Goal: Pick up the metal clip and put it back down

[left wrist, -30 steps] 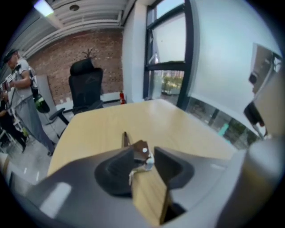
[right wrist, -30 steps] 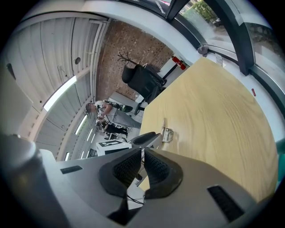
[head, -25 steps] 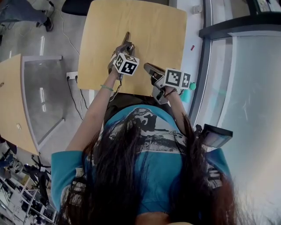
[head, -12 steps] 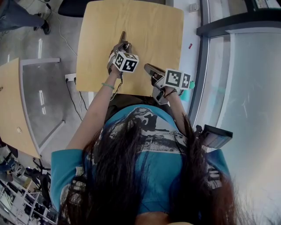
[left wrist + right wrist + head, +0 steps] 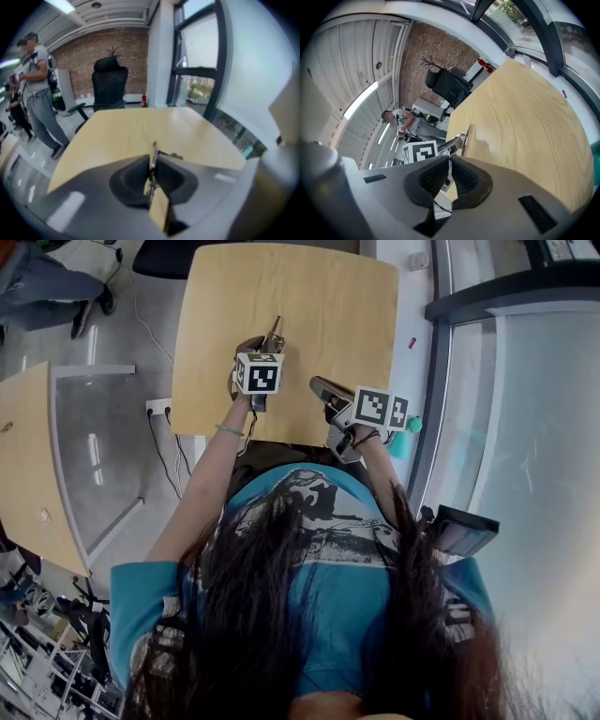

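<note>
The pale wooden desk (image 5: 328,296) filled the upper middle of the head view and was bare apart from the tools working over its near half; a black office chair (image 5: 108,82) stood beyond its far edge. The right claw (image 5: 449,171) sat at the near edge, its ribbed pads pressed together with nothing between them, and it looked the same as in the earlier head views. The change was all in the left claw (image 5: 151,174). Its jaws had just been closing, and they were now pinching the metal clip (image 5: 153,152), a thin strip held edge-on between the pads with its tip poking out ahead of them. Its marker cube had also rolled to face the head camera more squarely than a second before. From the right claw's view the clip's tip seemed to stand clear of the wood, with a faint shadow just beside it (whether the whole clip was off the surface could not be told). That put the pick-up at or just past the grasp, with the set-down not yet done.
</note>
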### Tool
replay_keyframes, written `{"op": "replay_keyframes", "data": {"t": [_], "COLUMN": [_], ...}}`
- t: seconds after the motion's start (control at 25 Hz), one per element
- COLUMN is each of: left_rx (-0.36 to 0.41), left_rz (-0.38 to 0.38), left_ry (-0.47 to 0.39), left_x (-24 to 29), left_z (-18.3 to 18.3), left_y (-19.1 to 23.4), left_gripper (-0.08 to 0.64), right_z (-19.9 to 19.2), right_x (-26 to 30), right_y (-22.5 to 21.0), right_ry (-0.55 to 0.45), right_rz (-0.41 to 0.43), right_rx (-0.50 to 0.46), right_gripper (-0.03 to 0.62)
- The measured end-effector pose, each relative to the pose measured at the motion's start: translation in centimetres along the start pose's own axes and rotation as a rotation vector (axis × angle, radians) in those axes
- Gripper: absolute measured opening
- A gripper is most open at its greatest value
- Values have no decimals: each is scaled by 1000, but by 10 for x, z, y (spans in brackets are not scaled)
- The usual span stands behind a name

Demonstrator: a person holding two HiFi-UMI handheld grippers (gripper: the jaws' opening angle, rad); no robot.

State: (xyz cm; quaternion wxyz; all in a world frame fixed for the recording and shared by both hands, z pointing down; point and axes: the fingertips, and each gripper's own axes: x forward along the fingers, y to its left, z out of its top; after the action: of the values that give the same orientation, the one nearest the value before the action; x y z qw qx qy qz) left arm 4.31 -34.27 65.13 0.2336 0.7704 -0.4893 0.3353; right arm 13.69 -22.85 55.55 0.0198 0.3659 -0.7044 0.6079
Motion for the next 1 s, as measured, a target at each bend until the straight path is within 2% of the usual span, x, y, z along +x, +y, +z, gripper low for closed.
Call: {"op": "replay_keyframes", "data": {"t": [0.12, 0.2, 0.6, 1.0], "left_rx": [-164, -229, -312, -420], "left_rz": [-53, -68, -149, -240], "left_ry": [-25, -35, -131, -271], "left_x": [-8, -13, -54, -132], "left_z": [-1, -3, 7, 27], "left_y": [-1, -2, -4, 13], "left_gripper": [25, 25, 25, 26], "right_z": [0, -1, -12, -29], "right_x": [1, 2, 13, 25], "right_y": [1, 0, 10, 34], "right_ry": [0, -1, 4, -19], "right_rz": [10, 19, 44, 58], "right_rx": [-3, 0, -13, -18], "right_gripper": [31, 31, 31, 31]}}
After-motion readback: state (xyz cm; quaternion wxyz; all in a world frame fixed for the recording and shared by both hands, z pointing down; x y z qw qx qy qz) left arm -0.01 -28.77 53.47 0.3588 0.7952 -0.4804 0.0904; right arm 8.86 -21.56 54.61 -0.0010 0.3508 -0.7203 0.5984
